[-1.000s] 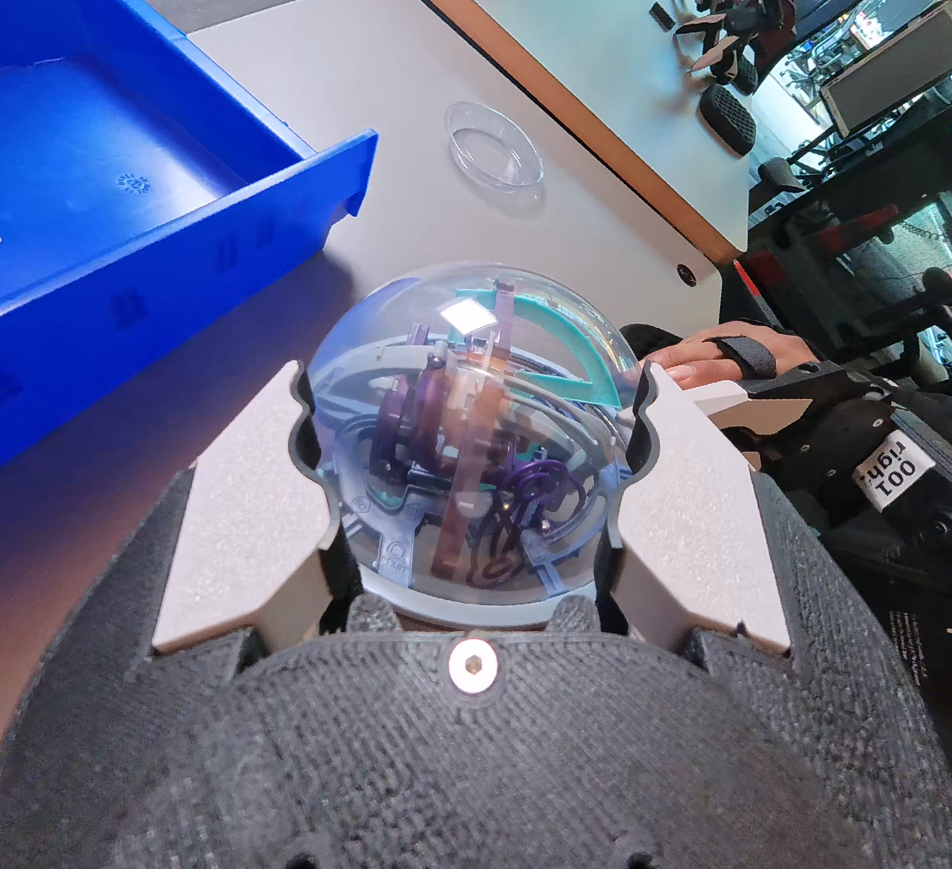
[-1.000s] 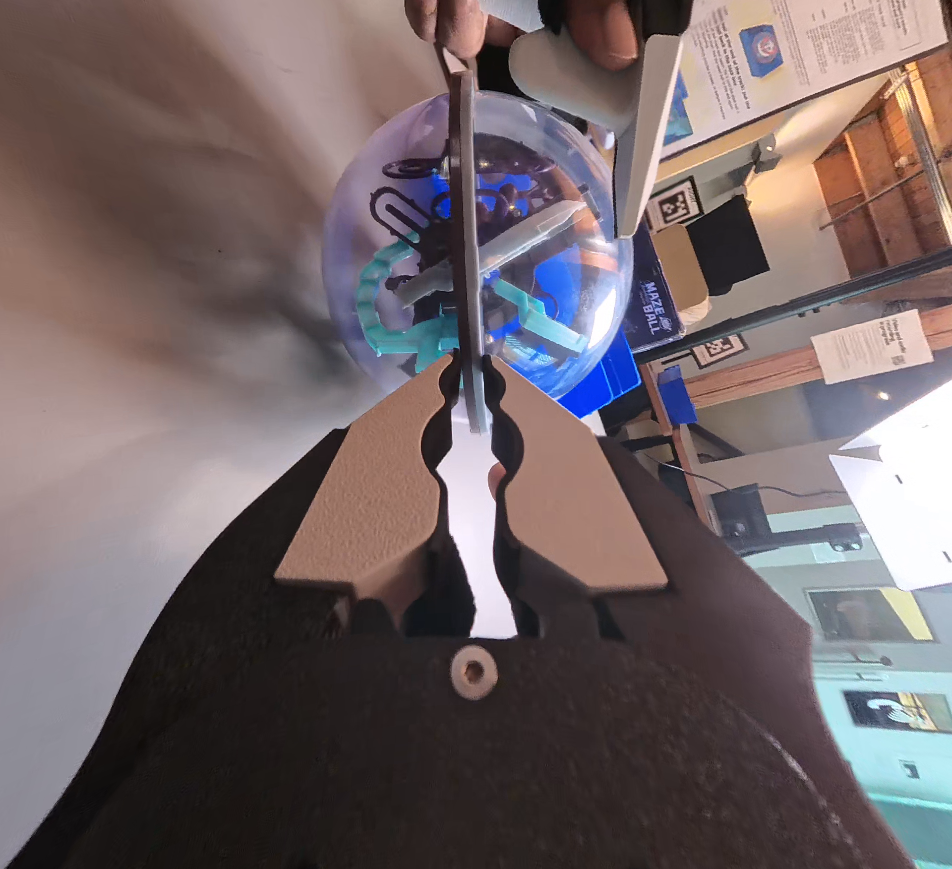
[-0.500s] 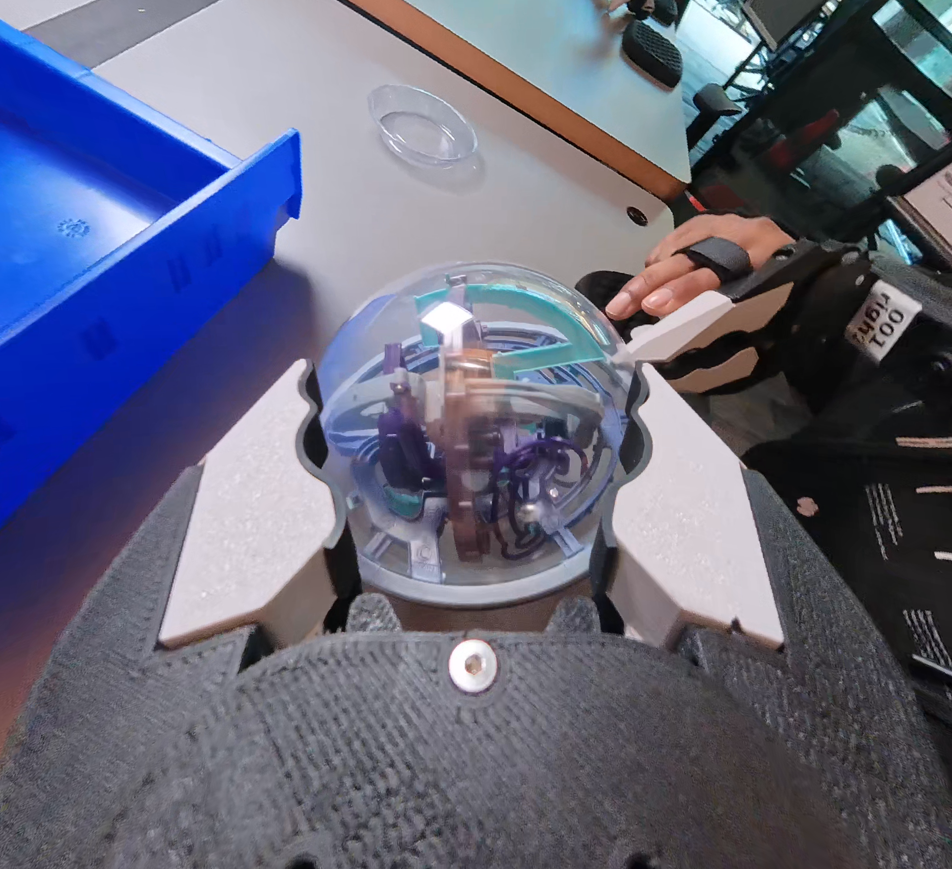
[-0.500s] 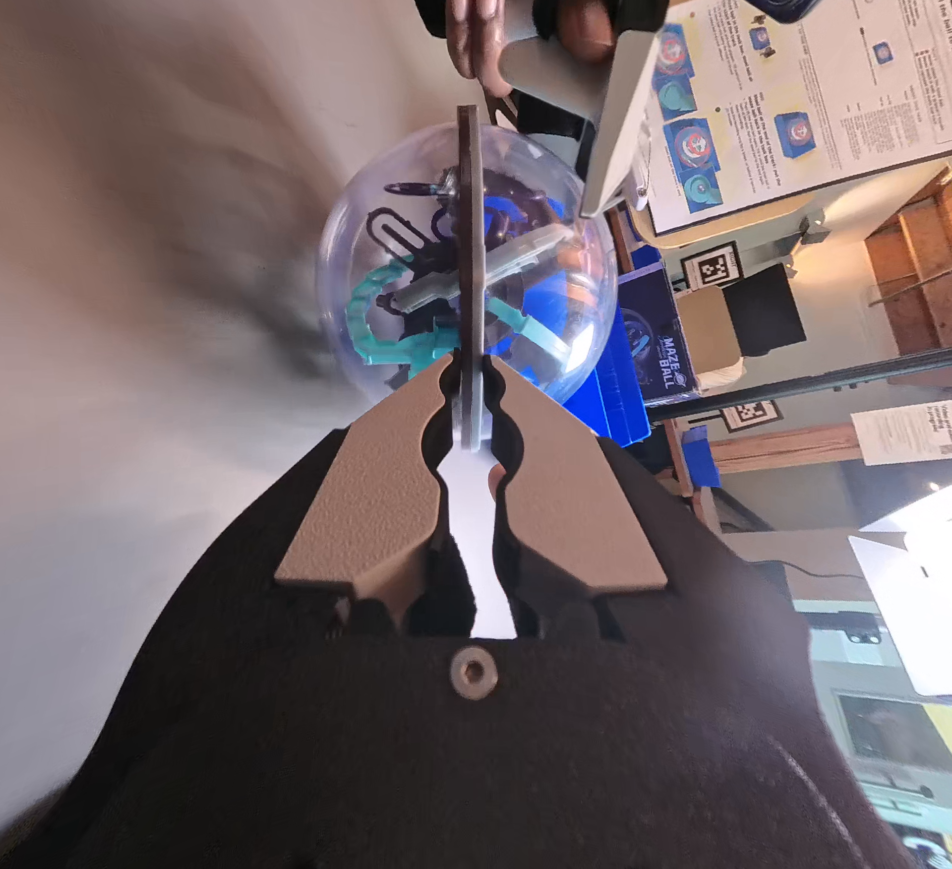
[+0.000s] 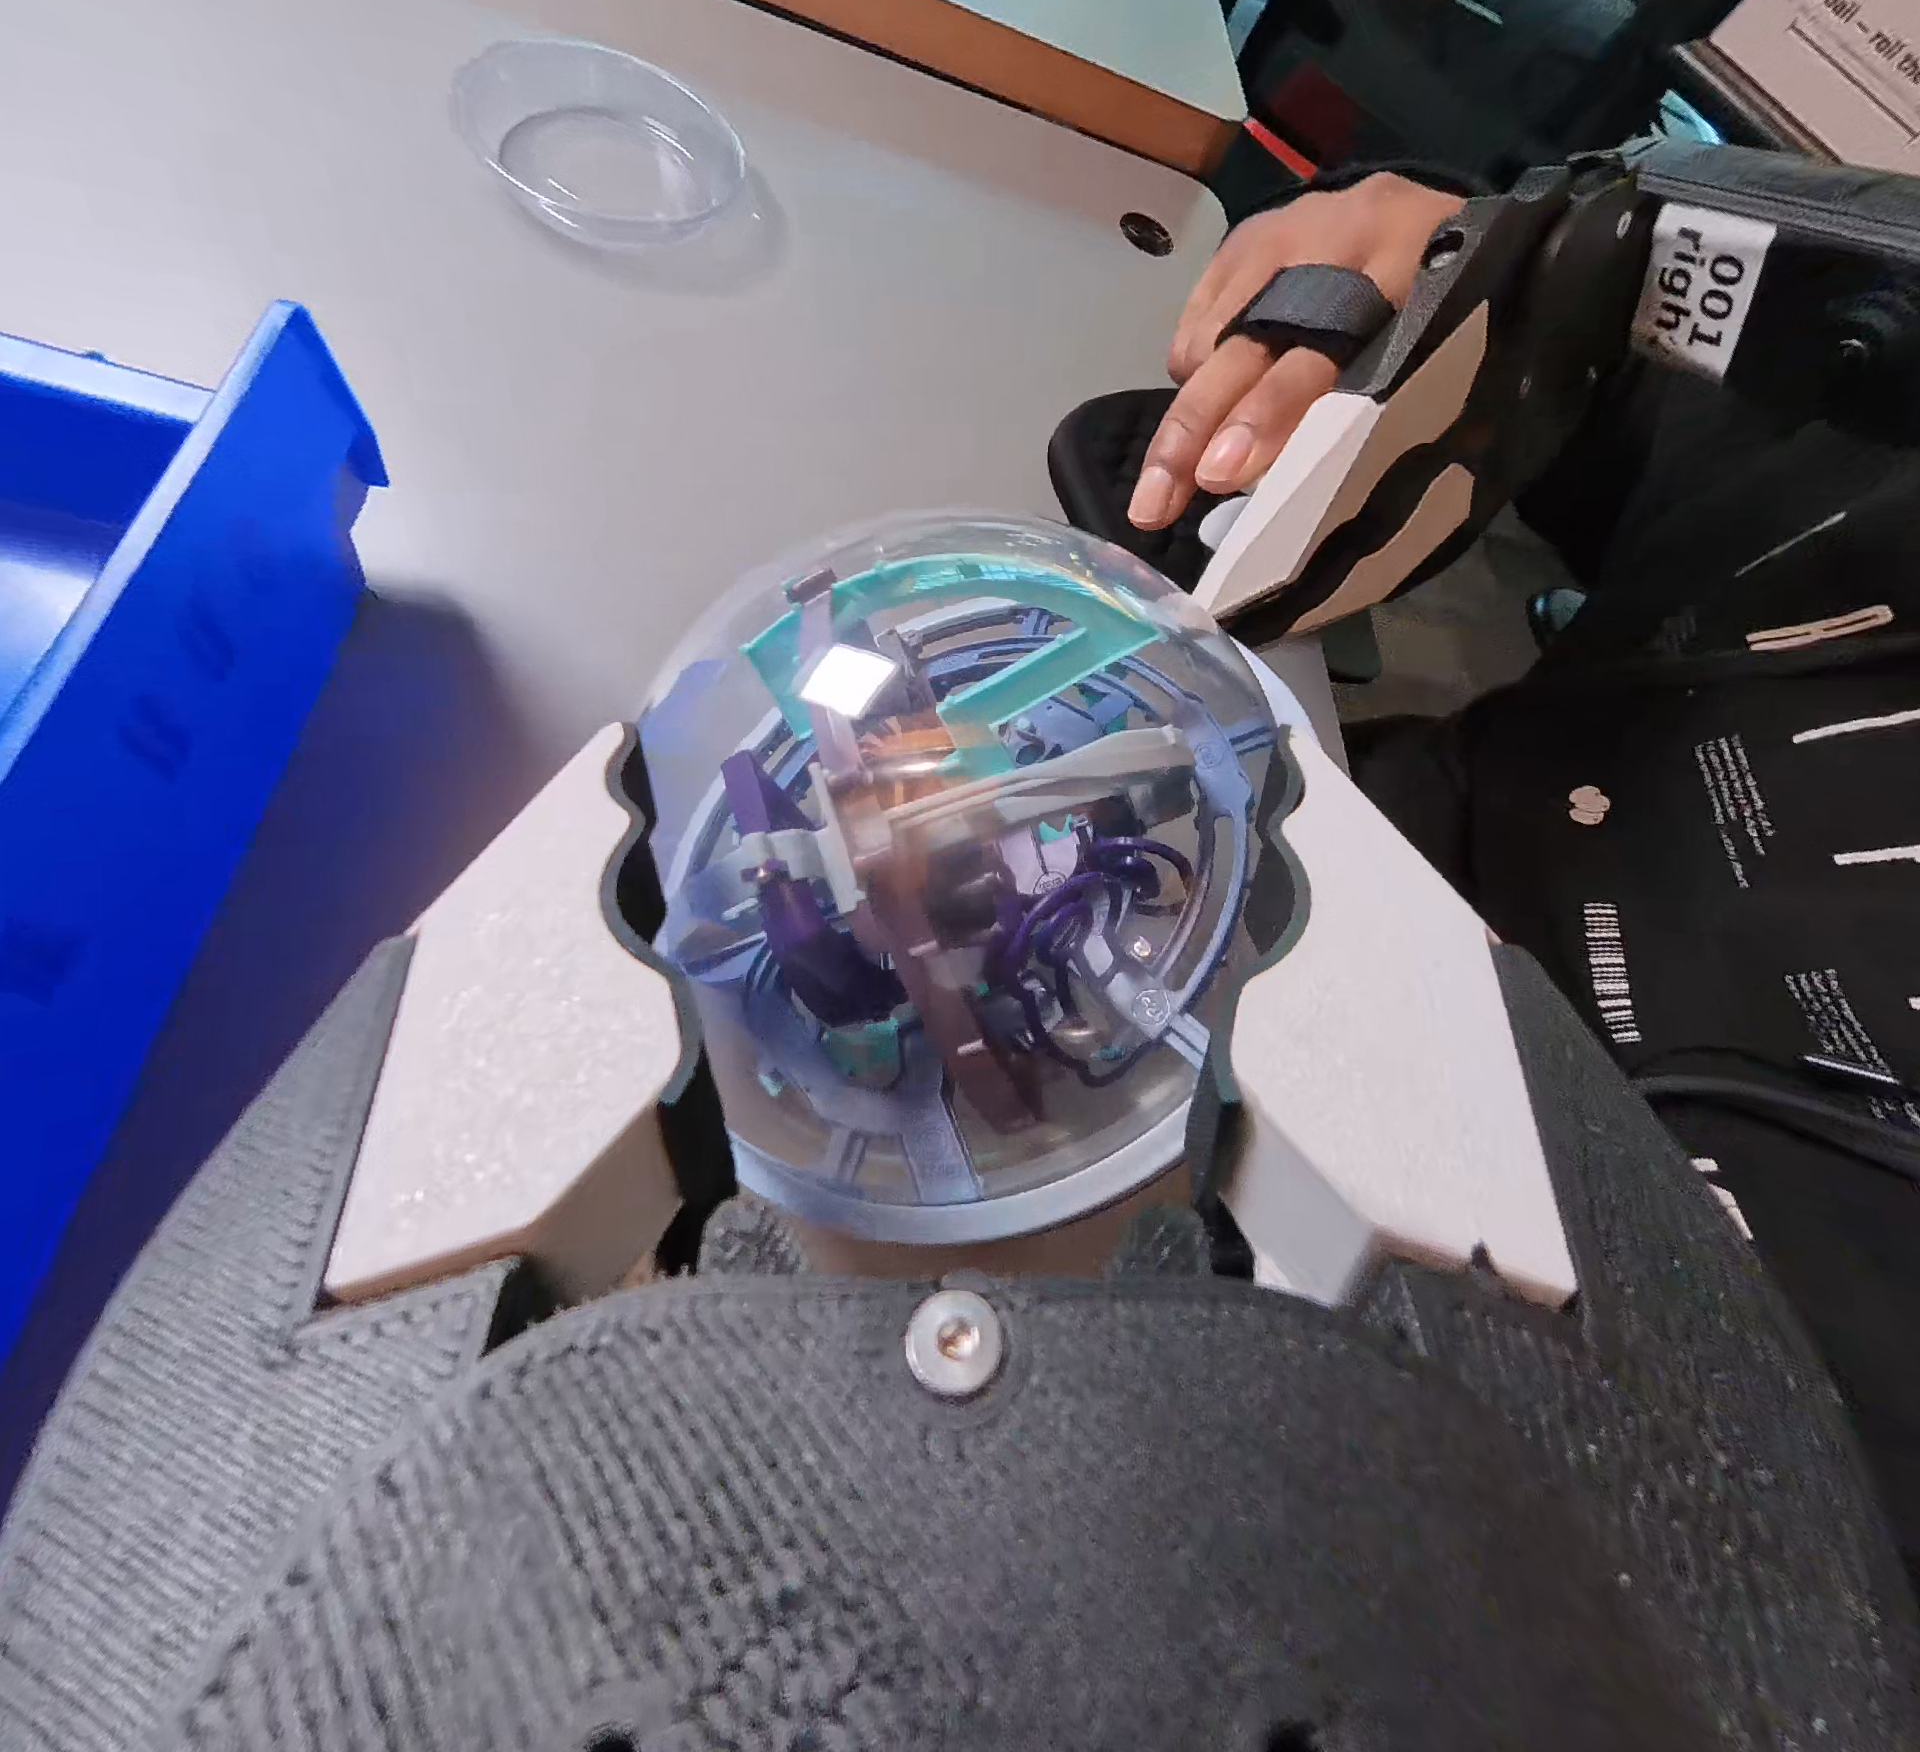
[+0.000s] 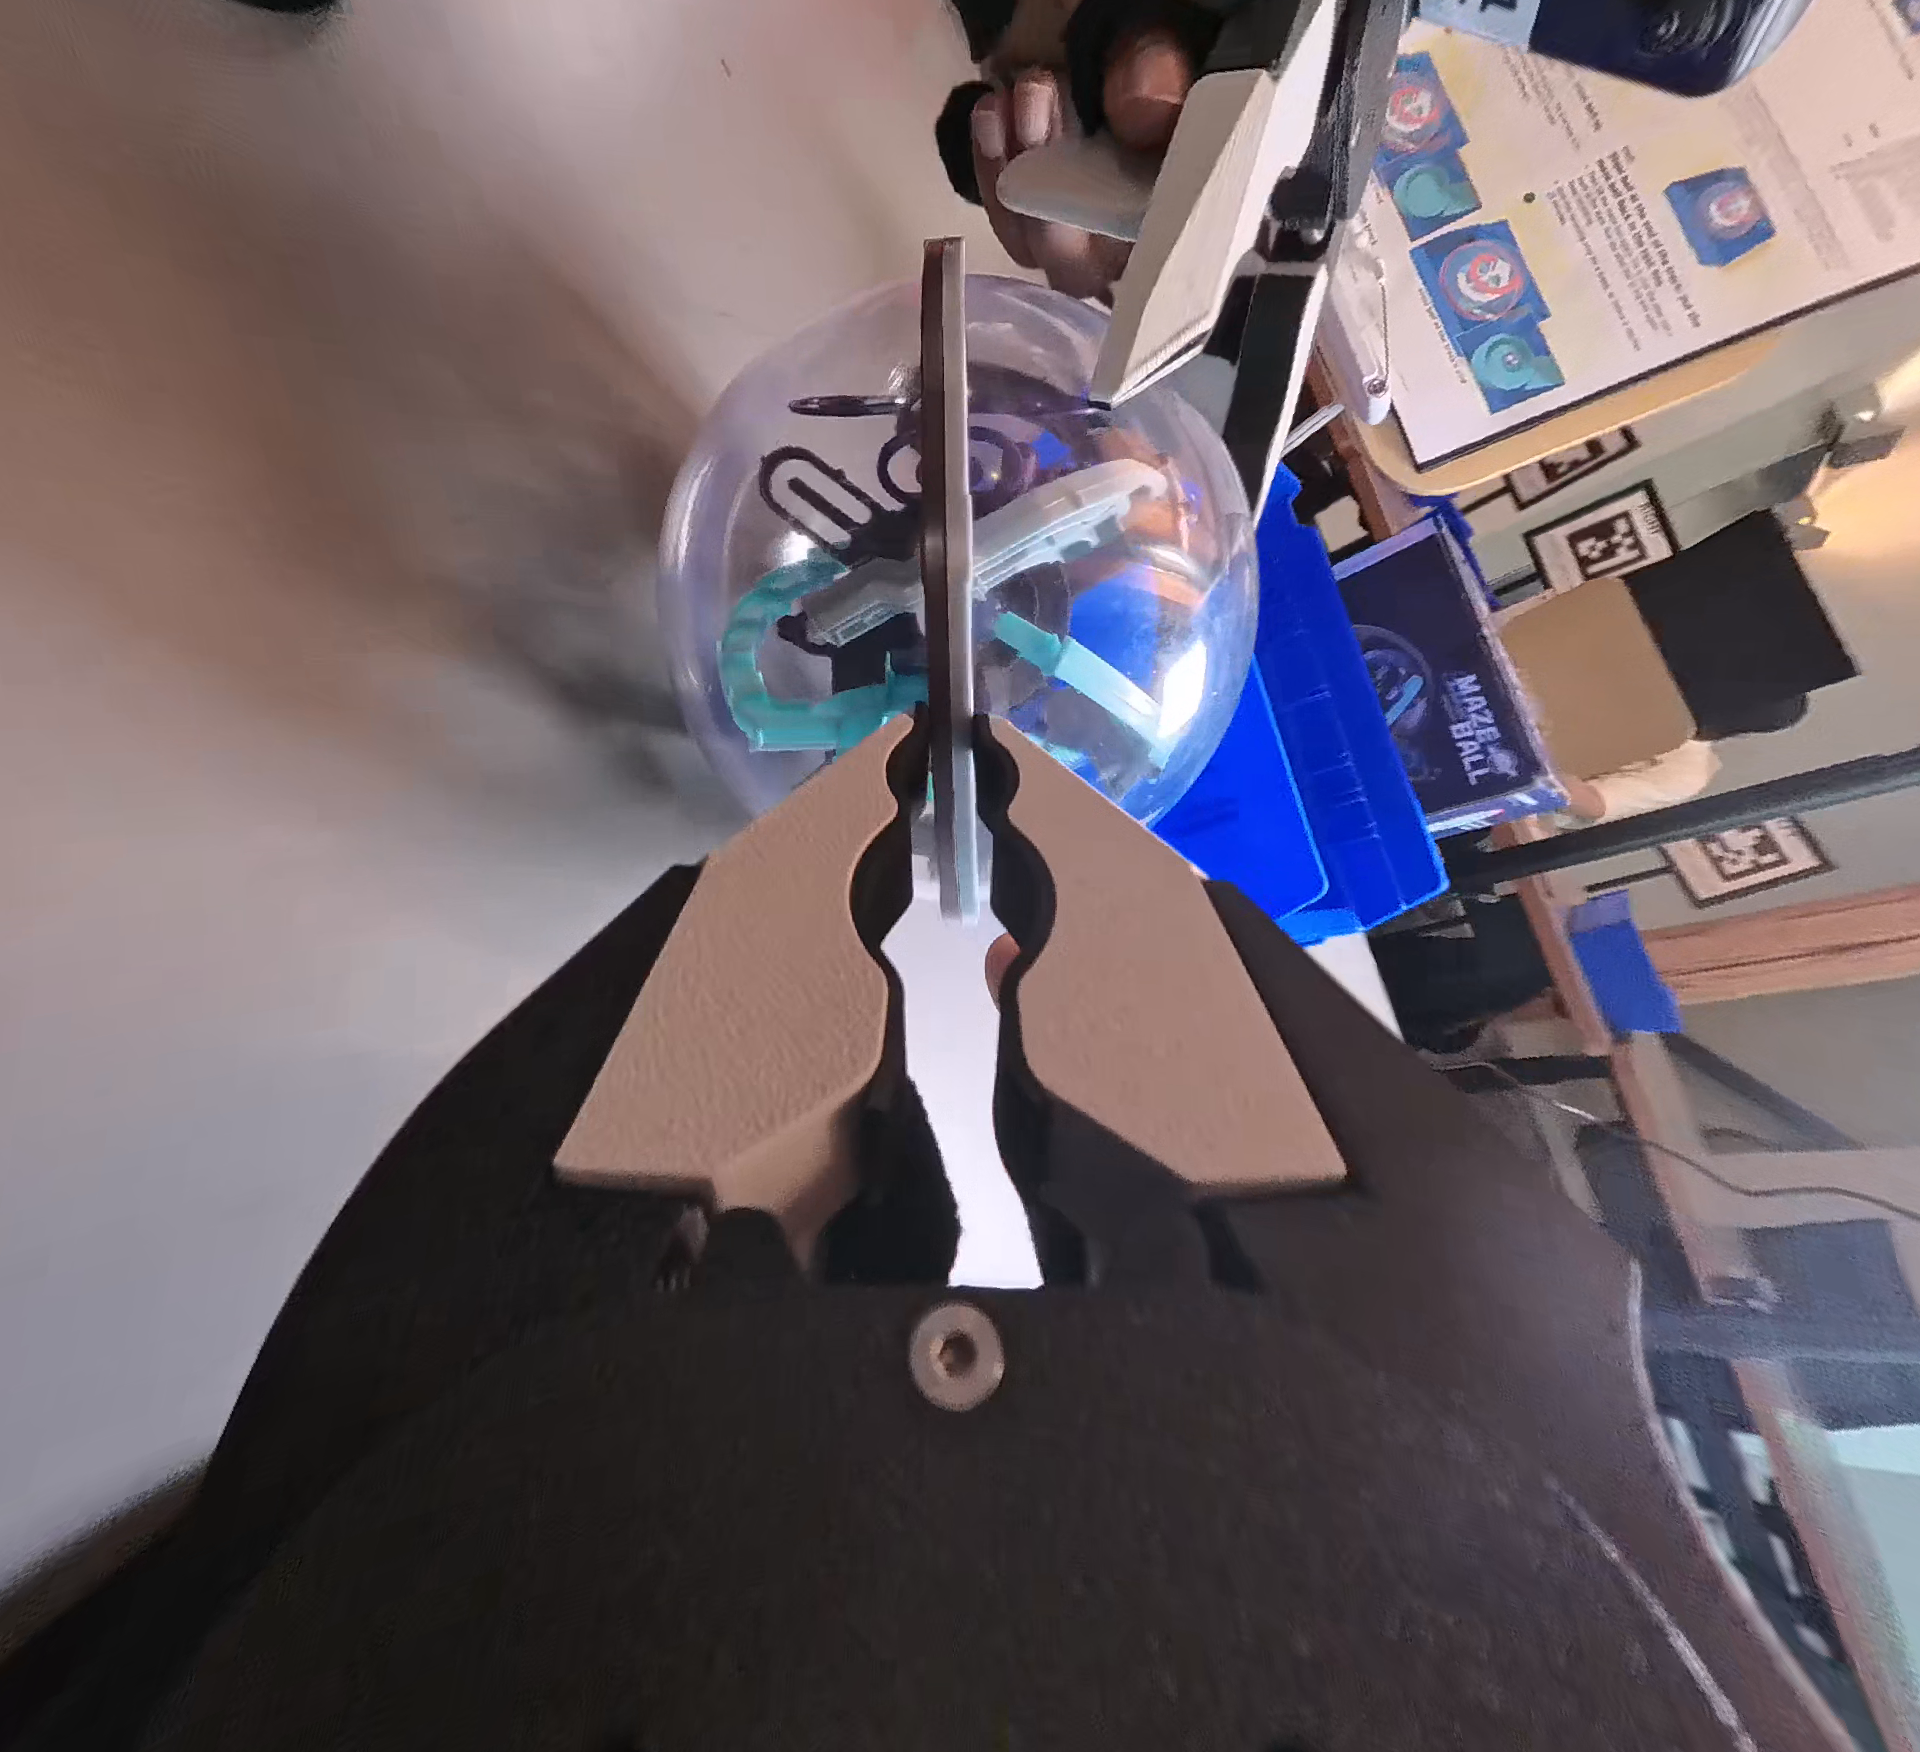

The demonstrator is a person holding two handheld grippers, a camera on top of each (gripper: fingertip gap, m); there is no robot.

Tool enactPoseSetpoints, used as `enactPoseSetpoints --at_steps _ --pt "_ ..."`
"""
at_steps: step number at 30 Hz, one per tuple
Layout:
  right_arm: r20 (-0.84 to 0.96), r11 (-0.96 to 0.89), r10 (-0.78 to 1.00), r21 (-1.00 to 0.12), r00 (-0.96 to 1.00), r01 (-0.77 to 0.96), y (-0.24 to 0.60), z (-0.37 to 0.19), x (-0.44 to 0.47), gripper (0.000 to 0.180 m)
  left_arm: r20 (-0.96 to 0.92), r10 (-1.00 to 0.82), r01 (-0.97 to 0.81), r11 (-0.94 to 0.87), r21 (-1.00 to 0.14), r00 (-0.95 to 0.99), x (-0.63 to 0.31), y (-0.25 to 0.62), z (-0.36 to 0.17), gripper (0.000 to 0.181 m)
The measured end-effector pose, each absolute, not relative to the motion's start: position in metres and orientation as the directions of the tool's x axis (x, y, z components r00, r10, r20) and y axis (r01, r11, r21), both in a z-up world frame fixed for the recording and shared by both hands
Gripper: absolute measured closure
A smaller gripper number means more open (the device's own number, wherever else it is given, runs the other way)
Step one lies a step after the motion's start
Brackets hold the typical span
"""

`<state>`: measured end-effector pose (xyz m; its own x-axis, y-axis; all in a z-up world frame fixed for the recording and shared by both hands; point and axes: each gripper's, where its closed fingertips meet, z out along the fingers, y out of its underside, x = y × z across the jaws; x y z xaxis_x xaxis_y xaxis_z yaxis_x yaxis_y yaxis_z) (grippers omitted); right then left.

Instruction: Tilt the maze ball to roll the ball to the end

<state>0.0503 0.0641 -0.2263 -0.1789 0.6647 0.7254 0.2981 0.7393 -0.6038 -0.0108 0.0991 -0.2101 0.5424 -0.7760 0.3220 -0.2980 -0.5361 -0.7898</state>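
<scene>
My left gripper [image 5: 951, 881] clamps the maze ball [image 5: 951, 861] at 3 and 9 o'clock; my right gripper [image 6: 948, 757] pinches its grey rim [image 6: 945, 559]. Risk: opposing twists may slip the smooth sphere, dropping it toward the blue bin [image 5: 125, 663] at 9 o'clock.

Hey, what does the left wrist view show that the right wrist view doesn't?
Only the left wrist view shows the clear shallow dish on the white table, and the left claw cradling the maze ball from both sides. Only the right wrist view shows the right claw pinching the ball's flat rim, a poster and a dark box. Both show the ball and the blue bin.
</scene>
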Motion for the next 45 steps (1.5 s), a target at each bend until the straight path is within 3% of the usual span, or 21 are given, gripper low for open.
enactPoseSetpoints --at_steps 9,31,45 --pt "0.666 0.682 0.727 -0.670 -0.170 0.294 0.068 -0.224 0.053 0.174 0.397 -0.774 -0.273 -0.571 -0.774 0.493 -0.007 0.109 -0.211 0.066" --pt "0.649 0.652 0.745 -0.663 -0.151 0.368 0.081 -0.228 0.064 0.174 0.394 -0.768 -0.166 -0.534 -0.829 0.505 -0.002 0.114 -0.208 0.069" --pt "0.791 0.760 0.601 -0.523 -0.112 0.386 0.052 -0.227 0.058 0.174 0.197 -0.871 -0.382 -0.387 -0.839 0.450 -0.008 0.078 -0.207 0.070"
